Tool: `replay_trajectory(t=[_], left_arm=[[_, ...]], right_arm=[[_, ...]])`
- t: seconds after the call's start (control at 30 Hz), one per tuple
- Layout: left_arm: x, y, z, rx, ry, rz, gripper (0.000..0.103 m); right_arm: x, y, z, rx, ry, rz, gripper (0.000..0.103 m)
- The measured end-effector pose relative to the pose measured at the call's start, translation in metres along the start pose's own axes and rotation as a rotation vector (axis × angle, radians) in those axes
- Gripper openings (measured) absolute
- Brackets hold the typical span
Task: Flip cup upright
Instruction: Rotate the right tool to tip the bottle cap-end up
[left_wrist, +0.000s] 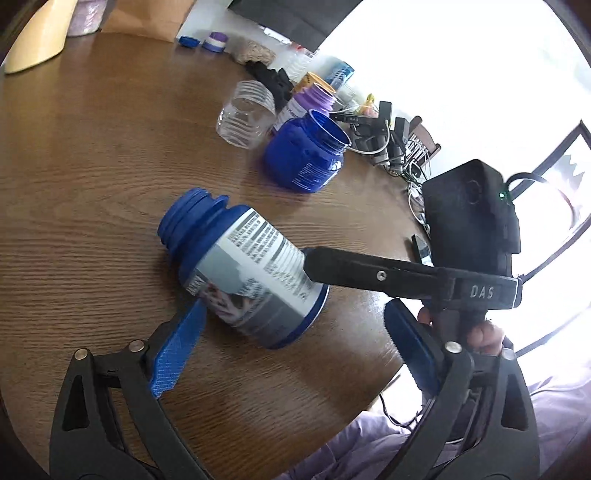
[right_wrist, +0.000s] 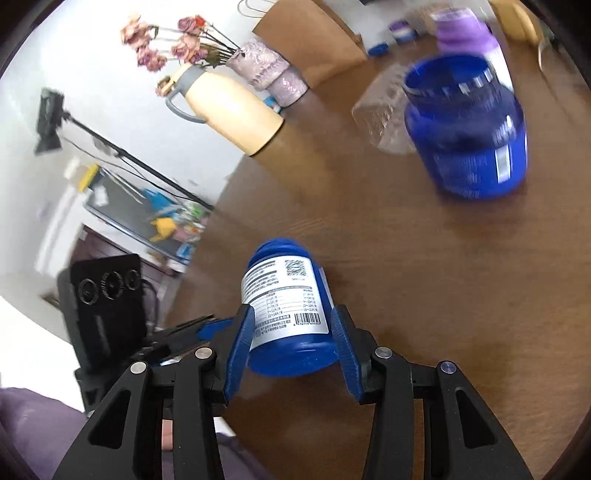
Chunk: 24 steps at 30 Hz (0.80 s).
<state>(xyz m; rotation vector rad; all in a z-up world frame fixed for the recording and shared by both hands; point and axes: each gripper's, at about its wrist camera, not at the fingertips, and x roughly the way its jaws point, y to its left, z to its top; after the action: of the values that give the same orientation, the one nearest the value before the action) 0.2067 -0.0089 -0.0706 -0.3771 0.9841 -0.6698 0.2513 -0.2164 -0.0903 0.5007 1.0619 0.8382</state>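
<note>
Blown-out window (left_wrist: 461, 74) glare; right view motion-blurred.

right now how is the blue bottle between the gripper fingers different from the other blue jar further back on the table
The blue bottle lies on its side; the blue jar stands upright, mouth up. The bottle is slimmer with a narrow threaded neck; the jar is squat and wide-mouthed. The bottle sits between the right gripper fingers; nothing holds the jar. Both are blue, labelled and lidless, on the wooden table.
</note>
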Motion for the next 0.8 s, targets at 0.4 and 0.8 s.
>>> replay_trajectory(t=[0.4, 0.8], left_arm=[[0.016, -0.007, 0.008, 0.093, 0.006, 0.150, 0.096], [0.011, -0.017, 0.003, 0.170, -0.024, 0.240, 0.061]], right_arm=[[0.010, -0.005, 0.001, 0.061, 0.028, 0.121, 0.049], [-0.002, -0.020, 0.002, 0.106, -0.022, 0.062, 0.081]])
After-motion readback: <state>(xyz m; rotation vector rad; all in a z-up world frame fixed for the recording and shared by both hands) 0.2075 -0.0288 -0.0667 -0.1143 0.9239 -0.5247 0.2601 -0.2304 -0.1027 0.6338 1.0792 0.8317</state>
